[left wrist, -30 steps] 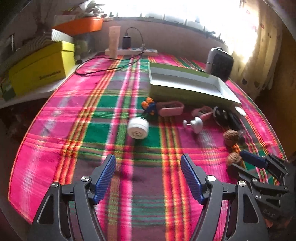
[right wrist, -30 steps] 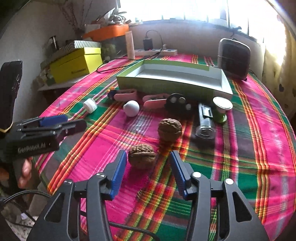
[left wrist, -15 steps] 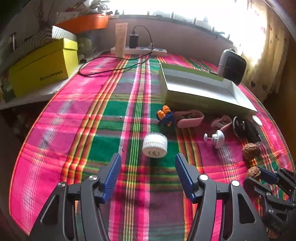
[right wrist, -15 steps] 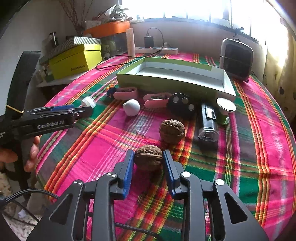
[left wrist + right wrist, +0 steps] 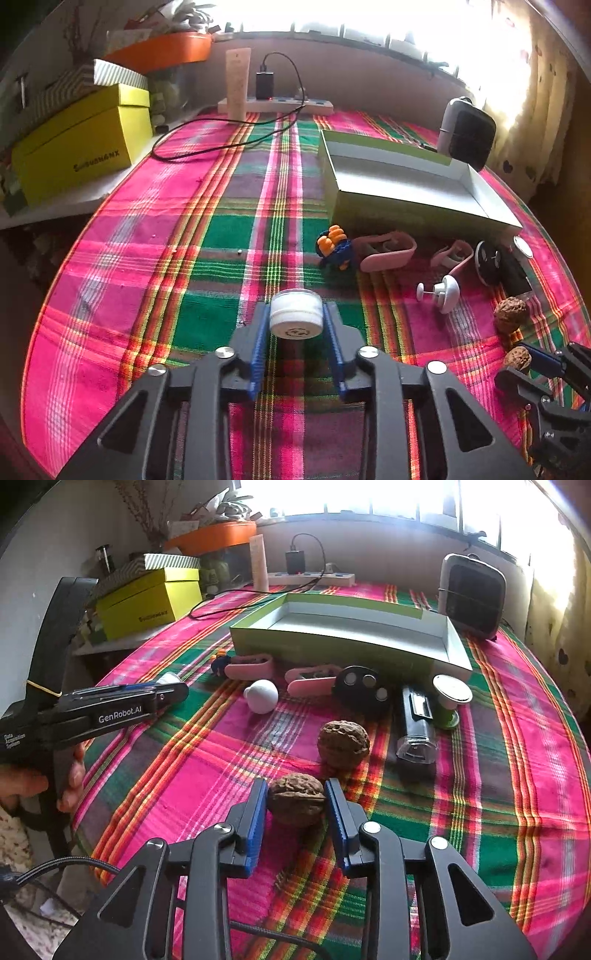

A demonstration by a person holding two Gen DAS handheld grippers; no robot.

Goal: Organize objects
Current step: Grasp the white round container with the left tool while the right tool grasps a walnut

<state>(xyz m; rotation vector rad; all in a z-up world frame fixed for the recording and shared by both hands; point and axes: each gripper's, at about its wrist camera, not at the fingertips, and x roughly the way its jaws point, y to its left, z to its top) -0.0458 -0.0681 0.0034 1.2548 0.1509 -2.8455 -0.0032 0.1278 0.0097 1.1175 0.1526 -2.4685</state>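
Note:
My left gripper (image 5: 295,311) has a small white round jar (image 5: 295,321) between its blue pads; the jaws are closing and both pads touch the jar's sides, low over the plaid cloth. My right gripper (image 5: 296,788) is shut on a brown walnut (image 5: 295,805) that rests on the cloth. In the right wrist view the left gripper (image 5: 173,692) comes in from the left, held by a person's hand (image 5: 22,786). An open green tray box (image 5: 332,650) with a white inside stands behind the row of small objects.
A second walnut (image 5: 343,744), a white knob (image 5: 261,696), two pink clips (image 5: 247,666), a black round piece (image 5: 364,688), a black cylinder (image 5: 415,723) and a green capsule (image 5: 448,701) lie before the box. A yellow box (image 5: 81,147), power strip (image 5: 277,105) and heater (image 5: 472,594) line the back.
My left gripper moved forward to the white jar and its jaws closed from wide open onto the jar. The right jaws closed on the walnut and then held still.

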